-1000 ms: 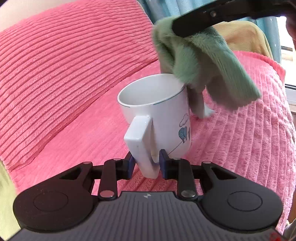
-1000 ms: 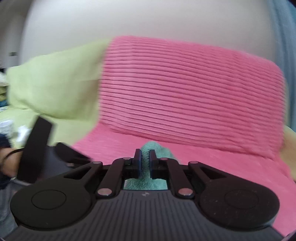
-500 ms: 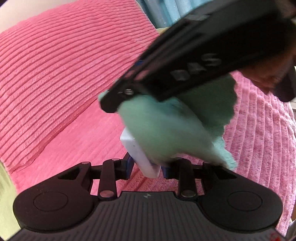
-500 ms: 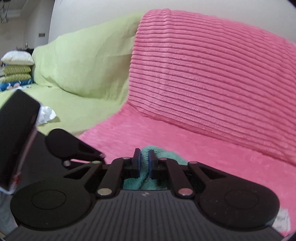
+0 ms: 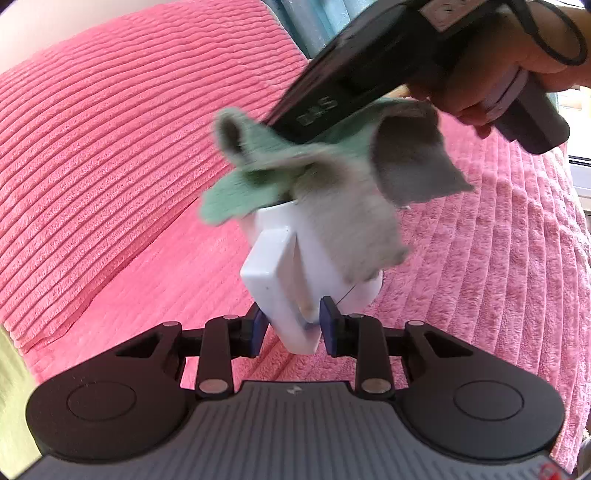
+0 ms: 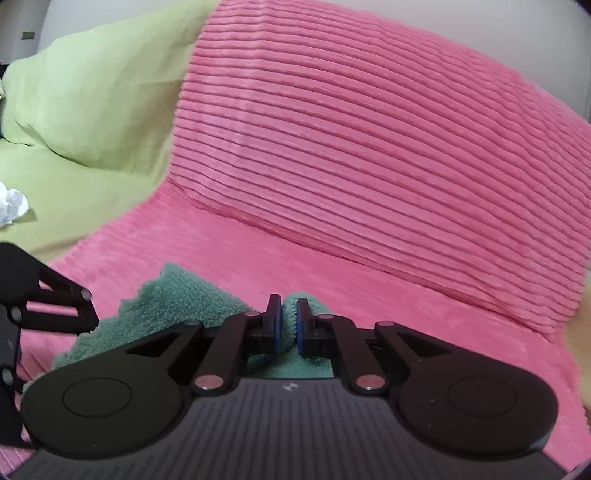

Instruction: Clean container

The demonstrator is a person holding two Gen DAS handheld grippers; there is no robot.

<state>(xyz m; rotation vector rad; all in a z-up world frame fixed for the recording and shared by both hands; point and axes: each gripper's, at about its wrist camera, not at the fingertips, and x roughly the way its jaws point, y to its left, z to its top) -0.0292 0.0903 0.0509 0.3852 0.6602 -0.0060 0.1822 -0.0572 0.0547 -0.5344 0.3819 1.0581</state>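
Blue pads of the left gripper [image 5: 291,328] sit closest to the lens, closed narrow on the flat handle of a white mug [image 5: 295,266]. Mug held off the surface, tilted, its mouth facing up and away. Handle edge toward the camera; body behind it.

Just beyond, a green cloth [image 5: 258,177] is stuffed into the mug's mouth and spills over the rim on both sides. One flap hangs down the mug's right wall and hides most of it; the rim and inside are not visible. Cloth is motion-blurred.

Above the cloth, the right gripper [image 6: 287,325] comes down from upper right, its black body crossing the frame. A hand [image 5: 517,62] wraps its grip, with a black strap looped over it. In the right wrist view, its blue pads are pinched almost together on a fold of the green cloth; more cloth bunches out to the left under the linkage. A piece of the left gripper's black frame shows at that view's left edge.

Underneath and behind everything: a pink ribbed blanket [image 5: 498,277] over the seat, and a pink ribbed cushion [image 6: 369,147] propped at the back. Farther left, a lime green cover [image 6: 92,103] with a crumpled white paper [image 6: 13,206] lying on it. Blue curtain [image 5: 306,22] at the far top of the left view.
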